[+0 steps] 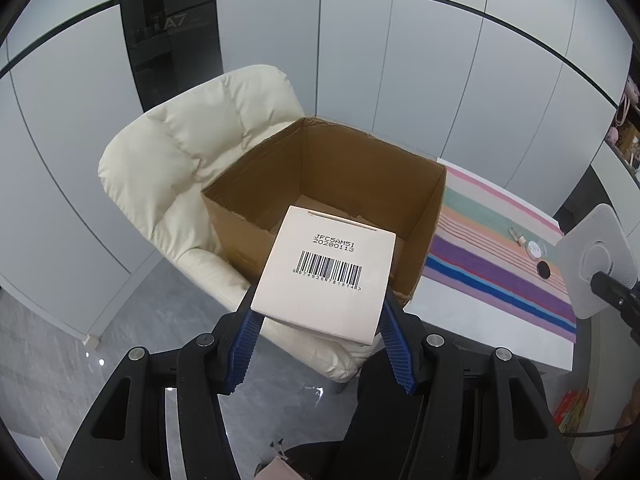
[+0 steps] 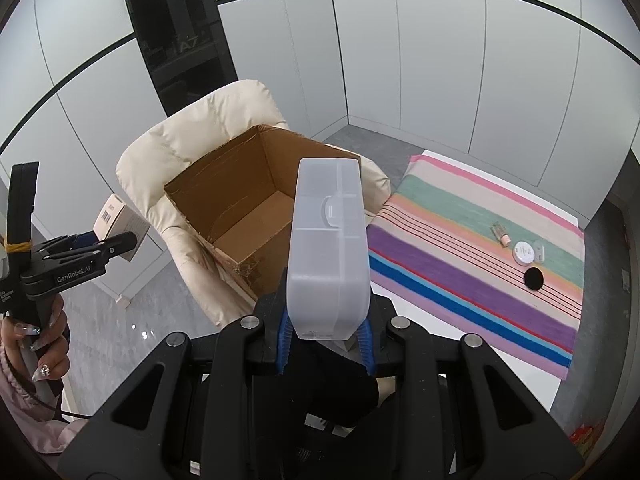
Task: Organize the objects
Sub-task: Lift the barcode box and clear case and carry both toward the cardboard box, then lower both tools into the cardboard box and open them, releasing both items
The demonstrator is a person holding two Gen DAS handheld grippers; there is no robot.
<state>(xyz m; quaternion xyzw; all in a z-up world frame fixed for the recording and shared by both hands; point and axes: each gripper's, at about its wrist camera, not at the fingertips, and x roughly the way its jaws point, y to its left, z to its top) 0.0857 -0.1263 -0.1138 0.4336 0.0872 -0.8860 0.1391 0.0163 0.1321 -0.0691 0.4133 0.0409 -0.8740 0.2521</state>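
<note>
The left gripper (image 1: 318,316) tilts steeply downward, its blue ribbed pads (image 1: 242,350) clamped against both sides of a pale pink carton (image 1: 326,276) that juts toward twelve o'clock. In the right wrist view the left hand (image 2: 42,344) grips that tool's handle at eight o'clock, long decorated nails curled round it. The right gripper (image 2: 325,330) also angles down, pinching a frosted plastic case (image 2: 328,248) by its near end

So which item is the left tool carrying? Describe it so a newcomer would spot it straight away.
Find the open cardboard box sitting on the cream padded chair. Just in front of it, clamped between the blue pads of the left tool, is a pale pink carton. Its printed black barcode sets it apart from the translucent plastic case in the right tool.
</note>
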